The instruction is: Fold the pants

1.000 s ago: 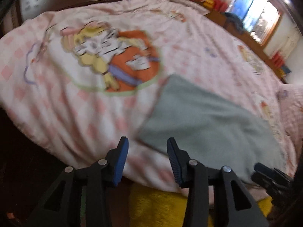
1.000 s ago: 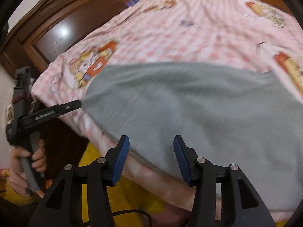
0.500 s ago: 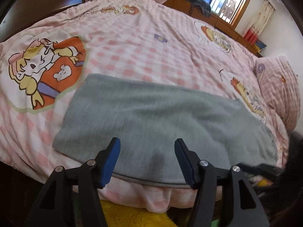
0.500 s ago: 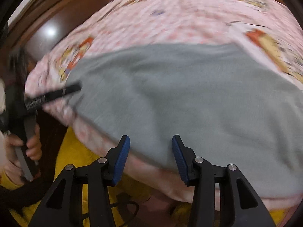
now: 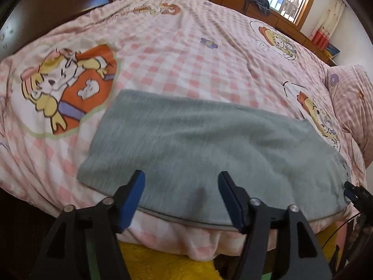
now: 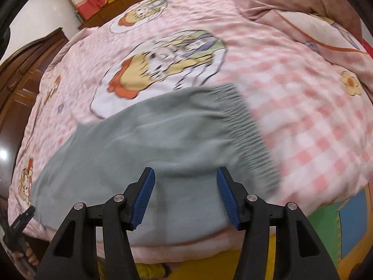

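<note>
Left gripper: fingers spread apart, grasping nothing, poised over the near hem of the pants. Right gripper: fingers likewise released, above the waistband end. Pants: grey, laid flat lengthwise along the near edge of the bed; ribbed elastic waistband to the right. Bed cover: pink checked, cartoon prints.

A pink checked quilt with cartoon prints covers the bed — a matching pillow beside it.
</note>
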{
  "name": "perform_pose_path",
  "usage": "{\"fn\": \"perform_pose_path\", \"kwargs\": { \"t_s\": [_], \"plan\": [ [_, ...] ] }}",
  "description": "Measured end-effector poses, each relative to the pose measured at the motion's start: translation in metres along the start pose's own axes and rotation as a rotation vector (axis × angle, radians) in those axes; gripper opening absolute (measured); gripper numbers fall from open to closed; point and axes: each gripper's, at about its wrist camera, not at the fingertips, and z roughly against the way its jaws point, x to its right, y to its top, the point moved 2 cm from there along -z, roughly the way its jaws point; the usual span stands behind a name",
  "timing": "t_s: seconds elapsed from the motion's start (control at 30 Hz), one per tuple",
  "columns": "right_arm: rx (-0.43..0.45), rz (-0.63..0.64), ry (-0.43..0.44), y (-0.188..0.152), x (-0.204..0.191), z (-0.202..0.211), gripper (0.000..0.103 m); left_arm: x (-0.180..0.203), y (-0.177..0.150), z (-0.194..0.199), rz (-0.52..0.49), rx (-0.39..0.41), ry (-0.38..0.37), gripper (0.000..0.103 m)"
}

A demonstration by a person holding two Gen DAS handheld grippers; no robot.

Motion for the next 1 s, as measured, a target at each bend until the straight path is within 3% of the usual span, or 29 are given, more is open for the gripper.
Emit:
{"fn": "perform_pose_path", "kwargs": {
  "t_s": [0.2, 0.3, 0.53, 0.73, 1.0],
  "plan": [
    [0.039, -0.039, 0.102, 0.008, 0.016, 0.017, 0.058, 0.015, 0.002, 0.007, -0.011, 0.01, 0.058, 0.077],
    [0.069, -0.038, 0.097, 0.012, 0.022, 0.023, 0.065, 0.019, 0.001, 0.007, -0.01, 0.01, 0.087, 0.077],
    [0.057, -0.069, 0.003, 0.011, 0.051, 0.015, 0.066, 0.026, 0.007, -0.001, -0.03, 0.03, 0.116, 0.077],
    [0.047, -0.182, 0.082, -0.001, 0.068, -0.002, 0.066, 0.028, 0.01, -0.016, -0.075, 0.018, 0.13, 0.078],
    [0.073, -0.172, 0.134, -0.019, 0.051, 0.006, 0.066, 0.024, 0.005, -0.041, -0.085, -0.033, 0.139, 0.08]
  ]
}}
